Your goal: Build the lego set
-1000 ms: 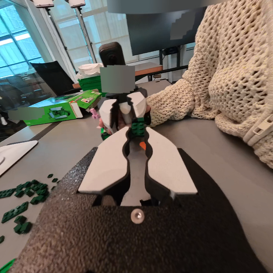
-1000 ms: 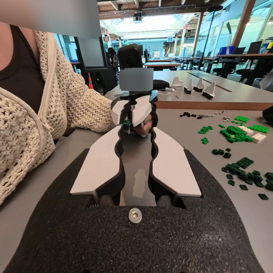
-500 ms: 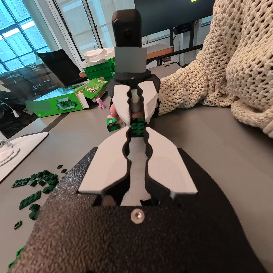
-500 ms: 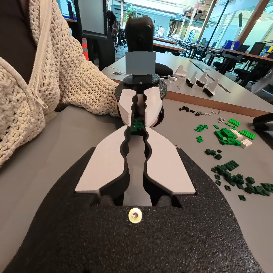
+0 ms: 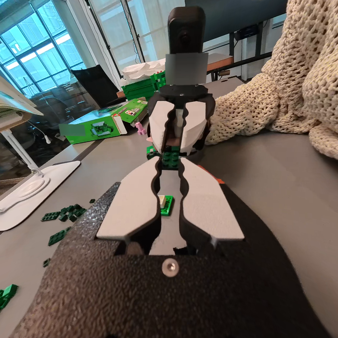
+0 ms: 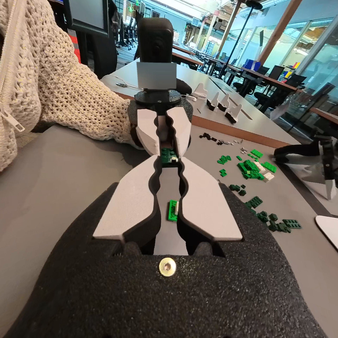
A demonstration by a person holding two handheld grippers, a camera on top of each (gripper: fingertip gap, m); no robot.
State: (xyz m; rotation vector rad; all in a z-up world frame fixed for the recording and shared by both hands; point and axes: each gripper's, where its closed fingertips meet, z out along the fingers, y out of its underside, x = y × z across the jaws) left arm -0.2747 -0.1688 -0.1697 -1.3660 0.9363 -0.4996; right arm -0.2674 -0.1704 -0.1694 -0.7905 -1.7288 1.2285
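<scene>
1. Left gripper (image 5: 171, 165) is clamped on one dark green brick stack (image 5: 171, 159), held above the table (image 5: 256, 182) at mid-frame.
2. Right gripper (image 6: 169, 164) faces it tip to tip and is clamped on the same stack from the opposite side. Its fingers (image 6: 131, 197) pinch the stack's near end. Both grippers therefore grasp one part.
3. Left wrist view, left to right:
   - One white stand base (image 5: 36, 182) lies flat.
   - A scatter of dark green pieces (image 5: 64, 215) lies beside the base; the count cannot be told.
   - One green box (image 5: 95, 129) lies on its side with an end flap open. It carries printing and one blurred patch.
   - One pink figure (image 5: 140, 129) stands just beside the box flap.
   - One bright green plate (image 5: 167, 206) with one white piece on it lies on the table below the left fingers.
   - One cream knit sleeve (image 5: 256, 109) rests on the table.
4. Right wrist view, left to right:
   - One row of small black and grey pieces (image 6: 219, 141) lies near the far edge.
   - Four white spare fingers (image 6: 224, 104) stand on the next table.
   - One pile of bright green bricks (image 6: 250, 170) holds two white bricks.
   - One cluster of dark green plates (image 6: 274, 217) lies nearer the camera.
</scene>
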